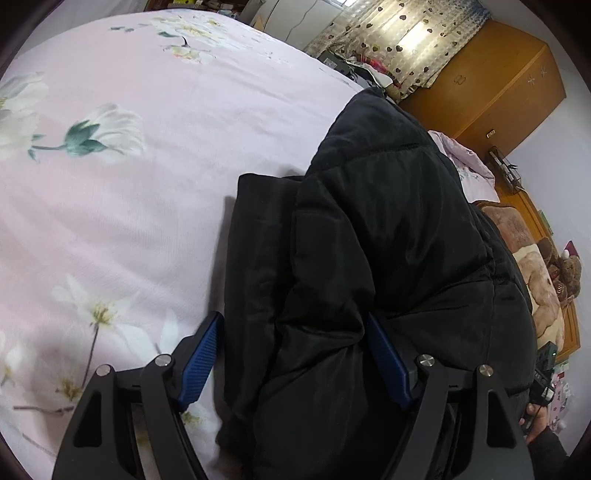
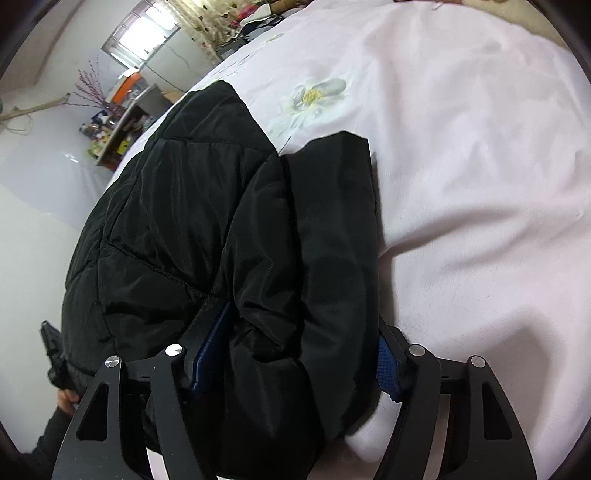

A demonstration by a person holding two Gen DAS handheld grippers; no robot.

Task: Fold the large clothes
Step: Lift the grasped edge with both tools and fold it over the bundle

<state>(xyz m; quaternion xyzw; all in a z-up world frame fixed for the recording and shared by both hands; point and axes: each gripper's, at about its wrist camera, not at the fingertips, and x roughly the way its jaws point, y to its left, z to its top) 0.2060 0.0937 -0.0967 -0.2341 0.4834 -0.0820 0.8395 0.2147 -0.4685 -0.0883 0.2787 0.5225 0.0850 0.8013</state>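
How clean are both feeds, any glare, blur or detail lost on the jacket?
Left wrist: strong fisheye bending, bright curtained window, black jacket dark but seams readable. Right wrist: window blown out, bedsheet washed pale, jacket folds visible, slight softness at edges.

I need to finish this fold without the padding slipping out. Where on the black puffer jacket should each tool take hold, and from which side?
Judging by its pose, grip the black puffer jacket at the bunched near edge, coming in low from the near side of the pink floral bedsheet. There the folded layers stack thick, so the left tool and right tool must straddle them with fingers wide.
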